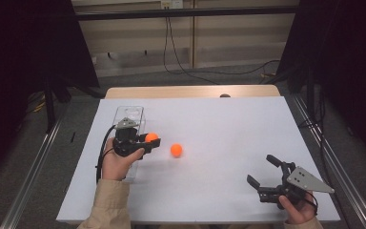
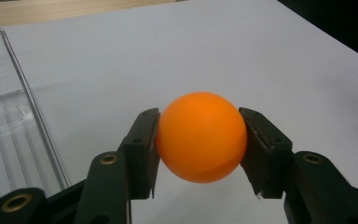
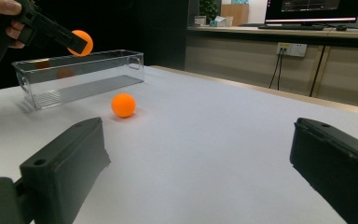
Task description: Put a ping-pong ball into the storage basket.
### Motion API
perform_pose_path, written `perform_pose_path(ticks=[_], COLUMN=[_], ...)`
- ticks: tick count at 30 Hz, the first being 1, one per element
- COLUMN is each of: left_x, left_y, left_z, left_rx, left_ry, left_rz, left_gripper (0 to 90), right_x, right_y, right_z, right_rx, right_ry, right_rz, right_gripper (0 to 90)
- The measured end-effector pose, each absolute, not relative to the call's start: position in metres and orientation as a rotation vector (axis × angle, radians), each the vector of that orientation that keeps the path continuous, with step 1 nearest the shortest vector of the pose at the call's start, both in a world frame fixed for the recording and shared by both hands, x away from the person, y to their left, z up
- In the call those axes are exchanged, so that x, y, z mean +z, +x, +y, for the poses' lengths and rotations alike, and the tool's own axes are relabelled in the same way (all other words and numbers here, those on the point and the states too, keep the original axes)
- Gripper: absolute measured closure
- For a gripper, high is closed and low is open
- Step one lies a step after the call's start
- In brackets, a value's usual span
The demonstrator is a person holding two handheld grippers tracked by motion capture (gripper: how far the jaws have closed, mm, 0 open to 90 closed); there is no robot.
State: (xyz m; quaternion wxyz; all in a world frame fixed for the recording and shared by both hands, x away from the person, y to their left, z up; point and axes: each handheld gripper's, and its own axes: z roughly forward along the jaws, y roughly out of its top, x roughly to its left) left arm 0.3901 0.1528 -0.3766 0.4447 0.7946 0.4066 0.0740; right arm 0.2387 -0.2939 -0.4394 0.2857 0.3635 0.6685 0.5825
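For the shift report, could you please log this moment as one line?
left tool: shut on held ball | right tool: open, empty | second ball: on table | clear bin: empty

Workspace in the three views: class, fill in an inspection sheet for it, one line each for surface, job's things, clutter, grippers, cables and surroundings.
Surface: white table top, bare wood strip along its far edge.
Job's things: held orange ball lifted off the table; second orange ball resting on the table; clear plastic bin to the left, no ball in it.
Clutter: nothing seen.
Grippers: left gripper shut on the held orange ball beside the bin; right gripper open, nothing between its jaws, at the near right.
Cables: black cable trailing from the left gripper; black wires on the floor behind the table.
Surroundings: dark curtains at both sides, wood-panelled wall behind.
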Motion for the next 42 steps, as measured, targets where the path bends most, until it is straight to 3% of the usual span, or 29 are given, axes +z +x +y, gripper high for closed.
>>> perform_pose_path(ticks=[42], left_x=[-0.374], left_y=[0.391], left_z=[0.168], left_rx=[0.215], left_ry=[1.945], left_rz=[1.049], left_gripper=[50.8], right_x=[-0.439], right_y=[0.239], right_z=[-0.293], right_rx=[1.561], right_ry=[0.971], right_rz=[1.791], right_gripper=[2.7])
